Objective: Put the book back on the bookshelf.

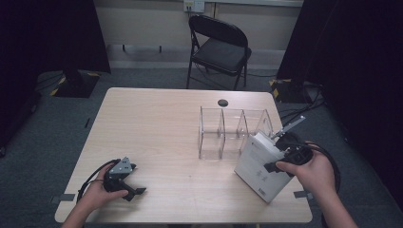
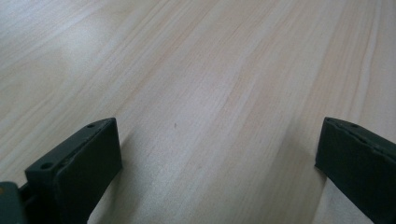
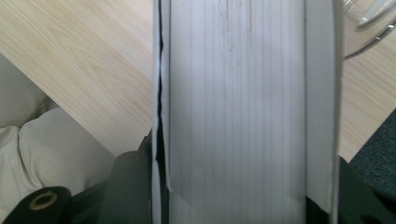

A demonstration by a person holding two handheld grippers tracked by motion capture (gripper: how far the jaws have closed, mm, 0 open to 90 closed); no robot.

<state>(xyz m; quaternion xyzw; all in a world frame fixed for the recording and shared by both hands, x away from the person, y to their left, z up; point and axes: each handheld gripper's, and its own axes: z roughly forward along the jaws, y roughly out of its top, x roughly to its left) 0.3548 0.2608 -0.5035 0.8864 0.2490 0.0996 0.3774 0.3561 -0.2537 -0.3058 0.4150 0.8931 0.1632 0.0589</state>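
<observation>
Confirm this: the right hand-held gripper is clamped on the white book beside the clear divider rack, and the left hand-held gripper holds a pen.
Not quite. The left hand-held gripper holds nothing; the left gripper view shows its jaws wide apart over bare table. The right hand-held gripper is indeed clamped on the white book beside the clear divider rack.

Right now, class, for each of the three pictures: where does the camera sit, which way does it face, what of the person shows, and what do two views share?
High view: above the person's side, facing forward and down on the wooden table; both forearms, the left hand-held gripper and the right hand-held gripper show.
Left gripper view: rides the left hand-held gripper, looking along open jaws at bare tabletop.
Right gripper view: rides the right hand-held gripper, facing the white book clamped between its jaws.
Shared: the white book beside the clear divider rack.
</observation>
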